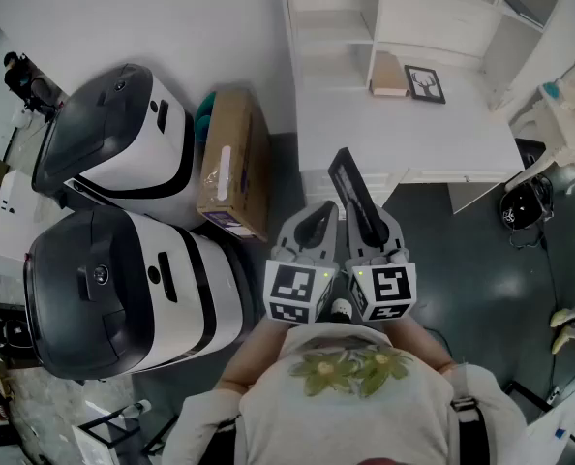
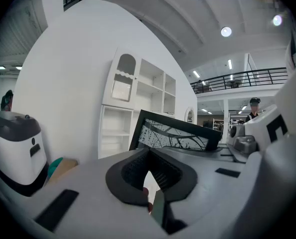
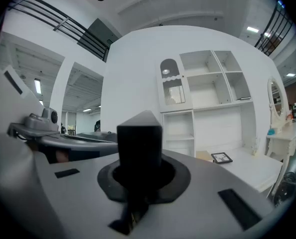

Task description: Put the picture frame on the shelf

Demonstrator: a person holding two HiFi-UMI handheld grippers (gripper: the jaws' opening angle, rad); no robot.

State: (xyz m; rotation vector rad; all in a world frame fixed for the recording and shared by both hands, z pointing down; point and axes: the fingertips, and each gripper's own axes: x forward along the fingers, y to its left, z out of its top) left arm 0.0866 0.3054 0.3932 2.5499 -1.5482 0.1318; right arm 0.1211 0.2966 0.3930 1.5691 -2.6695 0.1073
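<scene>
Well short of the white shelf unit (image 1: 334, 40), my right gripper (image 1: 367, 225) grips the black picture frame (image 1: 348, 182) by one edge, my left gripper (image 1: 316, 221) closed on nothing; I judge so narrow a hold could let the frame pivot or slip in transit.

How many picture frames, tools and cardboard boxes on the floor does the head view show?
Frames: 2 (held frame, desk frame)
Tools: 2 (left tool, right tool)
Box: 1
Total: 5
</scene>
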